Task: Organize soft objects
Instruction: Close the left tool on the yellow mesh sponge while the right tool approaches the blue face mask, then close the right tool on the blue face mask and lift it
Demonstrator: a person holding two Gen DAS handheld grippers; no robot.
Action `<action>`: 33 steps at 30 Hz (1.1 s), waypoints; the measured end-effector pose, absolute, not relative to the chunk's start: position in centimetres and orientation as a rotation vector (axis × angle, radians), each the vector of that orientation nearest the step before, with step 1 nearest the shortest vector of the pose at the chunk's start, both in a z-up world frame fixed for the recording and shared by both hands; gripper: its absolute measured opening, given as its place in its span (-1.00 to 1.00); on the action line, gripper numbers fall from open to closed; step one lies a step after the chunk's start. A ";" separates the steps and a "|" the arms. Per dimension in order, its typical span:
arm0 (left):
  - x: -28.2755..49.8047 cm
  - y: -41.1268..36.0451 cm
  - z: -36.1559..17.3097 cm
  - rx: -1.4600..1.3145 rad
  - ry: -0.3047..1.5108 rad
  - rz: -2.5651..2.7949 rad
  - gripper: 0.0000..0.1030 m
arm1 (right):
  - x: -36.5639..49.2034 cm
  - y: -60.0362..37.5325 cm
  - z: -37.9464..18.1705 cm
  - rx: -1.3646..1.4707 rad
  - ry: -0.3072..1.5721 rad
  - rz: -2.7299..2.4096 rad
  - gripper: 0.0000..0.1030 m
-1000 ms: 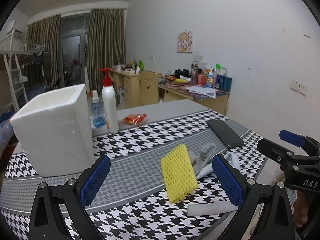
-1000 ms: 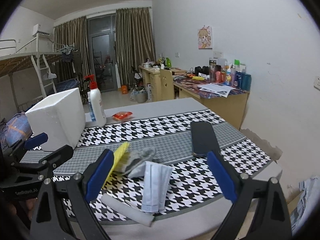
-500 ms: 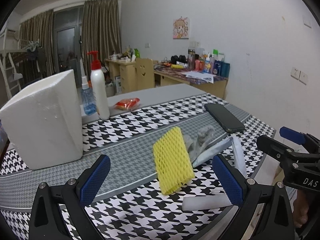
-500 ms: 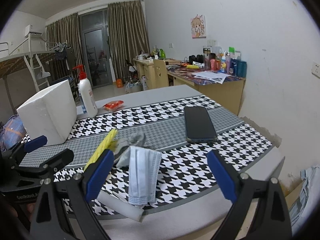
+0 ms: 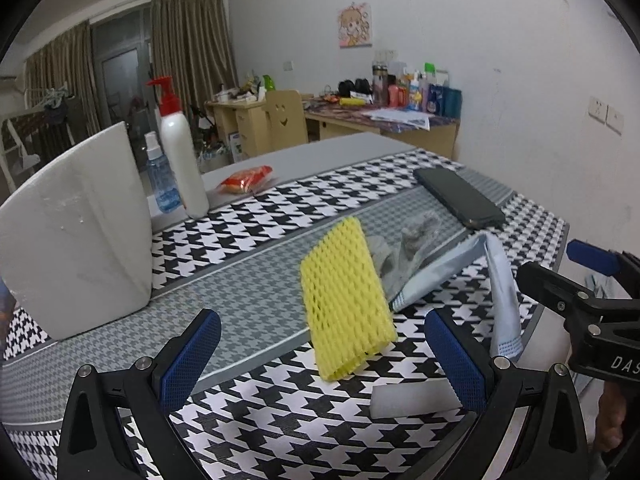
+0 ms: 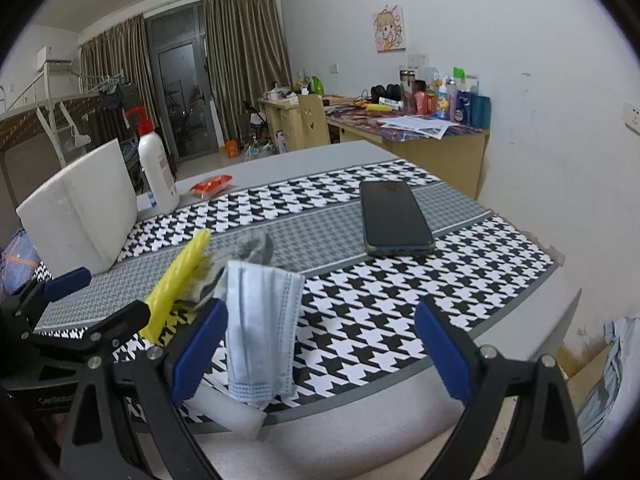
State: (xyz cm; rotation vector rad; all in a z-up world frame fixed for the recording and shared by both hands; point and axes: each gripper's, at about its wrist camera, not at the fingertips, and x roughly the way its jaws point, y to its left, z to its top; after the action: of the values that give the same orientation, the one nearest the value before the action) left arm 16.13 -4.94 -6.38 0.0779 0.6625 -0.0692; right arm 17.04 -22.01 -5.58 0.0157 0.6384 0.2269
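**Both claws wide, soft pile between**

Houndstooth tabletop (image 5: 256,304) carries the soft pile at its near edge. Your left claw (image 5: 320,356) gapes empty, with the yellow net (image 5: 344,300) straight ahead, propped on edge, long axis running away from you. Your right claw (image 6: 316,348) is spread too; the mask (image 6: 260,324) droops by its left finger, long axis toward you. Left is nearer the net.

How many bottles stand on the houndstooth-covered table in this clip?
2: a tall white pump bottle with red nozzle, and a small clear blue spray bottle close beside it, next to the white foam box. Others may hide behind that box.
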 end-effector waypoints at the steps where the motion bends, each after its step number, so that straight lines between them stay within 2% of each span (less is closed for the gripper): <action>1: 16.2 -5.0 -6.5 0.084 0.664 -0.066 0.98 | 17.1 -22.0 -5.8 0.013 0.643 0.226 0.88; 11: 17.5 -5.6 -7.5 0.110 0.706 -0.049 0.95 | 17.8 -22.7 -6.8 0.039 0.676 0.227 0.88; 17: 18.3 -5.1 -8.2 0.076 0.747 -0.058 0.55 | 18.1 -22.5 -7.1 0.045 0.691 0.241 0.88; 21: 18.4 -4.7 -8.3 0.036 0.759 -0.090 0.12 | 18.4 -22.3 -7.4 0.044 0.705 0.247 0.88; 25: 18.7 -4.7 -8.6 0.019 0.776 -0.119 -0.11 | 18.7 -22.0 -7.7 0.038 0.717 0.255 0.88; 27: 18.7 -4.6 -8.7 0.009 0.782 -0.130 -0.30 | 18.8 -21.8 -7.8 0.038 0.722 0.258 0.88; 33: 18.8 -4.2 -8.7 -0.013 0.782 -0.137 -0.60 | 19.1 -21.6 -7.9 0.032 0.730 0.257 0.88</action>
State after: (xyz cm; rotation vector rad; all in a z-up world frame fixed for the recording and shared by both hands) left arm 18.79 -4.24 -8.68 -0.0131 0.7819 -0.1368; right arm 19.09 -21.64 -7.87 0.0319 0.7298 0.2566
